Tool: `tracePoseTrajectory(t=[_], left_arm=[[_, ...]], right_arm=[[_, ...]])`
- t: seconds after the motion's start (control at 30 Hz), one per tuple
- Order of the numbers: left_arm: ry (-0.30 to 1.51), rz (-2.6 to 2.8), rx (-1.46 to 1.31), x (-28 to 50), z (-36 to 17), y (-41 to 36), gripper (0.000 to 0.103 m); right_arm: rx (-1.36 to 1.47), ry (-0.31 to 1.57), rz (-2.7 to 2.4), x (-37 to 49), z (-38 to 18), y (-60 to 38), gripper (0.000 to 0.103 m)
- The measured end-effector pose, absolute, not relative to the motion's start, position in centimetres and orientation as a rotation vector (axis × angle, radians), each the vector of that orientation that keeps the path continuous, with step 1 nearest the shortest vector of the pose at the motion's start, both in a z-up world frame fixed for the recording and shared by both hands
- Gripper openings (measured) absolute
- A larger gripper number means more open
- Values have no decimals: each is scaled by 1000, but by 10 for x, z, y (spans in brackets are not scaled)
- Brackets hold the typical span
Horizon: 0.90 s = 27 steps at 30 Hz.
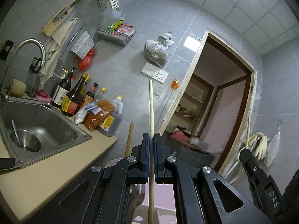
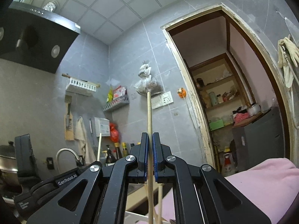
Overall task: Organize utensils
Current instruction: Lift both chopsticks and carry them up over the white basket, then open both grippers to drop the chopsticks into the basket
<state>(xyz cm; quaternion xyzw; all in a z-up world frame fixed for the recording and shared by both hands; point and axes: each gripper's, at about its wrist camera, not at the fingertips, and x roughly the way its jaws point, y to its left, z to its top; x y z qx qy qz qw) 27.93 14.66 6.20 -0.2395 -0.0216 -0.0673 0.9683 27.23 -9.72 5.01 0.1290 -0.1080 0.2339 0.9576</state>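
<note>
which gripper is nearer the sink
Left. The left gripper, shut on a chopstick, is just beyond the sink corner. The right gripper, shut on its own chopstick, is farther off, toward the doorway.

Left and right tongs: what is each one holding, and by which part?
Each is shut on a single wooden chopstick, gripped partway along its shaft: left tongs hold one chopstick, right tongs another.
</note>
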Motion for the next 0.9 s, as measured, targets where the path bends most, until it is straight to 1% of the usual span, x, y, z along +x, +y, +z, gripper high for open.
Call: tracePoseTrajectory(t=[0.2,0.4,0.73,0.83,0.9], left_arm=[[-13,-79,-394,277,44,126,2],[30,-69,-339,275,38,112,2],[153,-83,-207,269,25,101,3],[178,-107,-211,266,25,103,3],[207,-134,-212,266,25,102,3]], right_arm=[[247,-184,444,277,38,-95,3],[222,-146,429,276,30,-93,4],[172,-48,465,273,25,-96,4],[158,-33,485,267,25,-100,7],[158,-30,494,263,27,-104,13]])
